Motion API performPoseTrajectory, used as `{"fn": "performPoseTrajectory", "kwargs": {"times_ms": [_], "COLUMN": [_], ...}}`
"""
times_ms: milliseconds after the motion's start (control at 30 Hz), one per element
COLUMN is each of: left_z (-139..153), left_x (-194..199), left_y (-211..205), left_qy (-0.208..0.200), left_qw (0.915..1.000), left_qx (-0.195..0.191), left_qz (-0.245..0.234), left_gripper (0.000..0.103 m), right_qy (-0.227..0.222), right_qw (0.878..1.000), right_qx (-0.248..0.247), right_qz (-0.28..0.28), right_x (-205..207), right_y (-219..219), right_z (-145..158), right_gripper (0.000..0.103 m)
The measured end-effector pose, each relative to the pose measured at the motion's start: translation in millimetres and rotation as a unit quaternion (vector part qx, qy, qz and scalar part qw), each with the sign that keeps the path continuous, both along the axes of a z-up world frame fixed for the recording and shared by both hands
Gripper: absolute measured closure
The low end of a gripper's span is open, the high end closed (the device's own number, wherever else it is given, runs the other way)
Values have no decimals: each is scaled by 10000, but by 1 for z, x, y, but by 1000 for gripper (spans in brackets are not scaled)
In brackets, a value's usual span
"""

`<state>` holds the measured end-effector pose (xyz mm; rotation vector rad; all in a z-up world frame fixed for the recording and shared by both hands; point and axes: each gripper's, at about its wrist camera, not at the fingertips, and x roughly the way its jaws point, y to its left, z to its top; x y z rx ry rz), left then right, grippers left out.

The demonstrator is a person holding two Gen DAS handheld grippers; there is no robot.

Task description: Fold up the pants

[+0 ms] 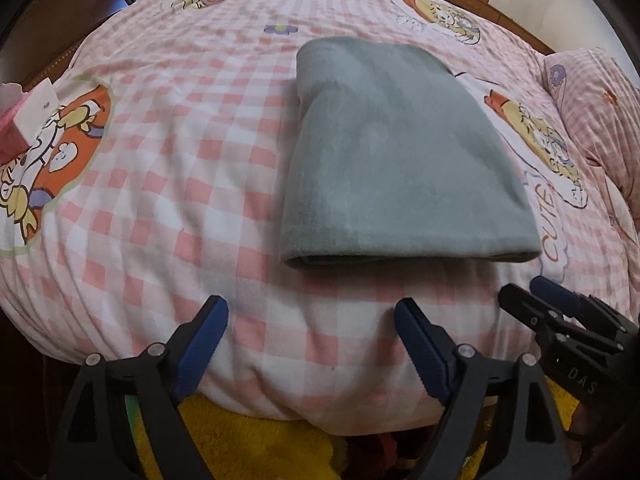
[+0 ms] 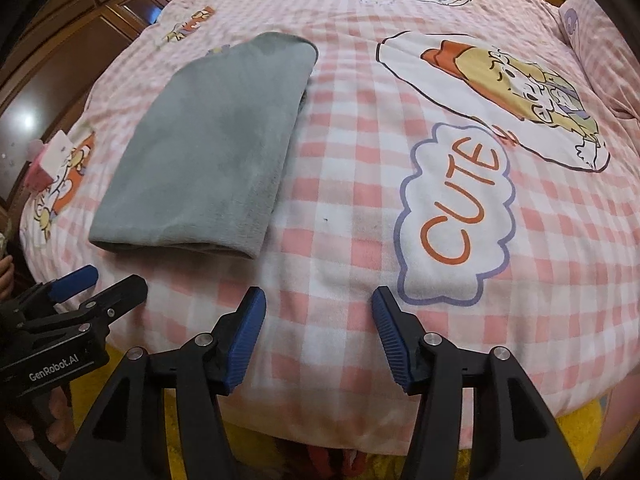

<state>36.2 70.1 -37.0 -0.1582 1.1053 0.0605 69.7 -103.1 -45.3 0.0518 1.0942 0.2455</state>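
Grey-green pants lie folded into a neat oblong on the pink checked bed cover, the folded edge facing me. In the right wrist view the pants lie left of centre. My left gripper hovers open just short of the pants' near edge, nothing between its blue pads. My right gripper is open too, over bare cover to the right of the pants. Each gripper shows in the other's view: the right gripper at the lower right, the left gripper at the lower left.
A pink and white box sits at the bed's left edge. A checked pillow lies at the far right. Dark wooden cabinets stand to the left. Yellow fleece clothing shows below the grippers at the bed's near edge.
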Motion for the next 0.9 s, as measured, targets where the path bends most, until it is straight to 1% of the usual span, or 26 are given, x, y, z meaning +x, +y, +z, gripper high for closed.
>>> {"fn": "performPoseTrajectory", "kwargs": {"times_ms": [200, 300, 467, 900], "left_z": [-4, -4, -5, -4], "left_x": [4, 4, 6, 6], "left_y": [0, 0, 1, 1], "left_qy": [13, 3, 5, 15], "left_qw": [10000, 10000, 10000, 10000], "left_qx": [-28, -39, -74, -85], "left_qz": [10, 2, -3, 10], "left_gripper": [10, 9, 9, 9], "right_qy": [-7, -35, -60, -53], "right_qw": [10000, 10000, 9999, 10000], "right_qx": [-44, -42, -101, -29], "right_qz": [69, 71, 87, 77], "right_x": [2, 3, 3, 3], "right_y": [5, 7, 11, 10], "right_z": [-5, -6, -6, -6], "right_gripper": [35, 32, 31, 29]}}
